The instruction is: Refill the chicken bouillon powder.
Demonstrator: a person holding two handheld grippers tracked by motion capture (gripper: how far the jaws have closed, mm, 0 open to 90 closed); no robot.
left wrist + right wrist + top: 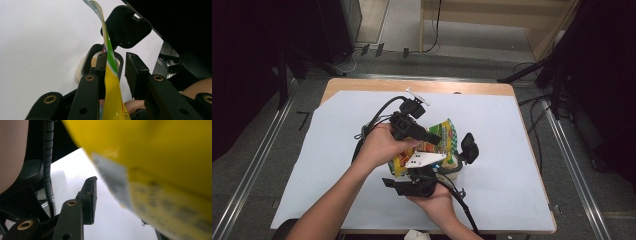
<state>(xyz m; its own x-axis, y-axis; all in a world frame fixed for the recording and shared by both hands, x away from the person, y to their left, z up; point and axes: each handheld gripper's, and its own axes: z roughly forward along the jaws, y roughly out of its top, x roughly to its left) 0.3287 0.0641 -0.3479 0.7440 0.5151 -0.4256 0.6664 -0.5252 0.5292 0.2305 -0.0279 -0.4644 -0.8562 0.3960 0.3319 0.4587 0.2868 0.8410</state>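
Note:
A yellow and green snack bag (446, 131) hangs over the middle of the table between both hands. My left gripper (434, 137) reaches it from the left. In the left gripper view the bag's edge (111, 95) lies against the left finger, with a gap to the right finger (136, 72), so the jaws stand open. Below it, my right gripper (427, 175) points up under the bag. In the right gripper view one finger (90, 195) stands apart from the blurred bag (162, 157), which hides the other finger. Beyond the bag sits a pale container (454, 167).
The container's black flip lid (469, 147) stands open, and its black rim (87, 60) and lid (126, 27) show just past the left jaws. White paper (512, 150) covers the wooden table. Cables trail from both grippers. Dark stands flank the table.

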